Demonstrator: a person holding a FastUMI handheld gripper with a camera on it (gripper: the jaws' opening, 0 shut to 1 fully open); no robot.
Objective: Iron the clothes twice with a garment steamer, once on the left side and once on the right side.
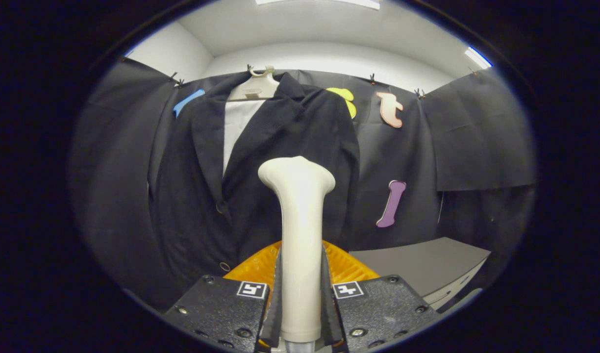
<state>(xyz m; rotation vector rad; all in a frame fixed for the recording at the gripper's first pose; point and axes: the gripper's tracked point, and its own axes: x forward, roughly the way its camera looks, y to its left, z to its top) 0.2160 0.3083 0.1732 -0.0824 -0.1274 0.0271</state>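
Steamer in my grip, jacket hanging just ahead.

My gripper [300, 274] is clamped on the garment steamer [300, 230], both fingers pressing its cream handle from either side, so it stands upright between them with its flared head up top. Beyond it a dark jacket [261, 171] hangs on a pale hanger [257, 86] against the booth's black wall (a white lining shows between the lapels). The steamer's head sits in front of the jacket's right half; whether it touches the cloth I cannot tell. A grey tabletop [427, 267] lies off to the right.
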